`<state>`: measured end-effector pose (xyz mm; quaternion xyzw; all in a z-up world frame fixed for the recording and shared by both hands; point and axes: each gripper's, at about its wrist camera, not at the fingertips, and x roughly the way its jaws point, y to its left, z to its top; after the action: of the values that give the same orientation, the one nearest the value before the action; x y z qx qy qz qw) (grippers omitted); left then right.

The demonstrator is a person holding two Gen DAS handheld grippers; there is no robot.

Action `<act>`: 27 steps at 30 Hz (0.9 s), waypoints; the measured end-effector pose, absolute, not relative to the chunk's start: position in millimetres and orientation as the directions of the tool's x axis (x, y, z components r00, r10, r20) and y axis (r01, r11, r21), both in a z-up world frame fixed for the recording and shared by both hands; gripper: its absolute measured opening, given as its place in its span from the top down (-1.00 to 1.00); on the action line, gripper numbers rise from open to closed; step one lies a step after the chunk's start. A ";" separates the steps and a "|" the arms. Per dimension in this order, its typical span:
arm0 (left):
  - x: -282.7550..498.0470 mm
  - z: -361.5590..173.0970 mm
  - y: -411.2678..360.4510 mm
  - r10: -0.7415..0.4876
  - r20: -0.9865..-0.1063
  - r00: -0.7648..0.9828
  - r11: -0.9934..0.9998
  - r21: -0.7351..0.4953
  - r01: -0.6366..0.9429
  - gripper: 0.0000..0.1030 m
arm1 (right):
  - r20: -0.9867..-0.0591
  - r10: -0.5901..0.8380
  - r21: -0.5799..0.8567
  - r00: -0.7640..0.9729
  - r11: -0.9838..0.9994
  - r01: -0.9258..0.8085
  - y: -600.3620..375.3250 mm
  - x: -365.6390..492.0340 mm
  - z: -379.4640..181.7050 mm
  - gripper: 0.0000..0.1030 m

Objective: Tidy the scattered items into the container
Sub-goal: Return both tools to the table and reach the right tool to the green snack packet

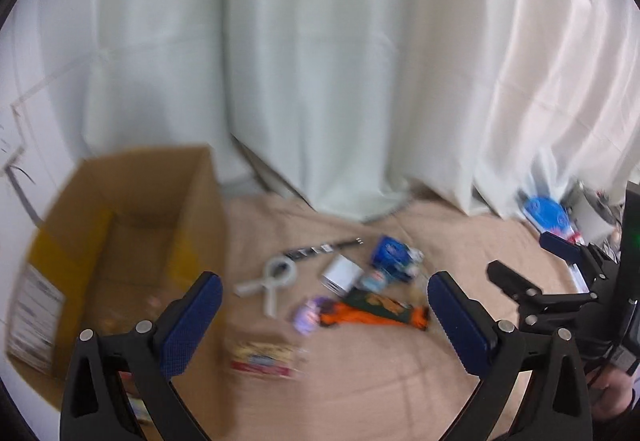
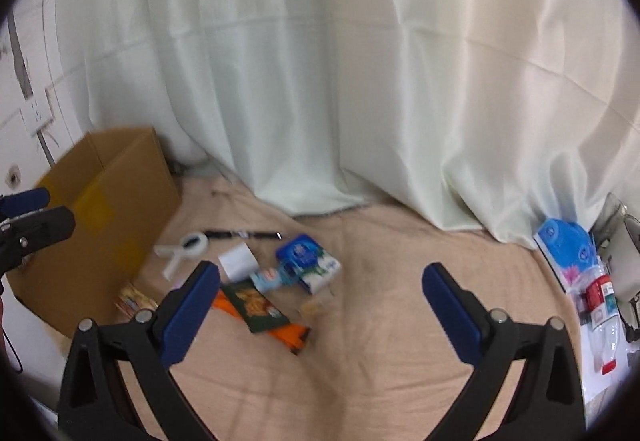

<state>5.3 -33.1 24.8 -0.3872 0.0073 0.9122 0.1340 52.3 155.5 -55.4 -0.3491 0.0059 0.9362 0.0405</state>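
Blue-padded and spread wide with nothing between their fingers, the left hand-held gripper [image 1: 325, 321] and the right hand-held gripper [image 2: 321, 311] both hover over a beige cloth-covered surface [image 2: 380, 361]. Ahead lies the clutter: a green snack packet [image 2: 256, 304] across an orange wrapper [image 2: 294, 333], a blue-and-white carton [image 2: 308, 259], a white clip [image 1: 272, 281] and a pen [image 1: 324, 249], all just beside the open cardboard box [image 1: 132, 241] at the left. These look light; the crinkly packet will likely slip unless pinched mid-body, while the stiff carton suits a grip across its narrow sides.
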 end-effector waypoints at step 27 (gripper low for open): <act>26.1 -129.4 -44.1 0.099 -0.813 -0.573 -0.995 -0.067 -0.077 -1.00 | -0.696 -0.065 -0.298 -0.715 -0.880 0.370 95.3 17.6 -178.3 -0.54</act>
<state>26.1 -44.1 -129.4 -0.4591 -0.0119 0.8869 0.0498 17.6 95.3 -178.3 -0.3577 -0.2133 0.9011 -0.1207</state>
